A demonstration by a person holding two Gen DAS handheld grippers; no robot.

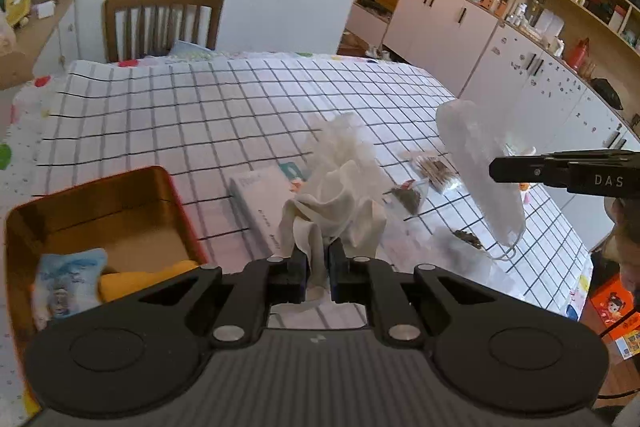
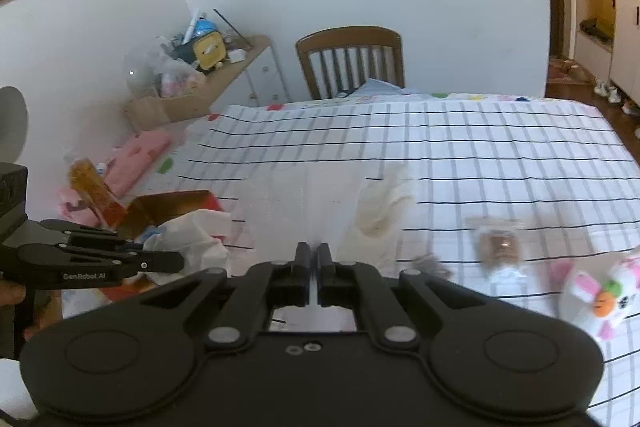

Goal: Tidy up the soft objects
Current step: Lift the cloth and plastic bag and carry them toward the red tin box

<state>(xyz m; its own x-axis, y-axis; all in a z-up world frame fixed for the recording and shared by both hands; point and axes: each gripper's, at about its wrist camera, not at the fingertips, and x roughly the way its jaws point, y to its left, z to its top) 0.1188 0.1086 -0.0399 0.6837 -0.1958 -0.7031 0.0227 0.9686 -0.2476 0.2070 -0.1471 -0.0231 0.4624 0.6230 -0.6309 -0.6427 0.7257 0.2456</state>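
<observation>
The left gripper [image 1: 319,259] is clamped on a crumpled white cloth [image 1: 340,183], lifted above the checked tabletop [image 1: 200,115]; to its left sits an orange tin [image 1: 100,203] holding a blue pouch [image 1: 66,283] and a yellow item [image 1: 140,281]. The right gripper [image 2: 314,259] is closed on a translucent plastic bag [image 2: 304,203], which hangs blurred before it; small packets [image 1: 434,171] lie on the tabletop, and a plush toy [image 2: 600,295] rests near the right edge.
</observation>
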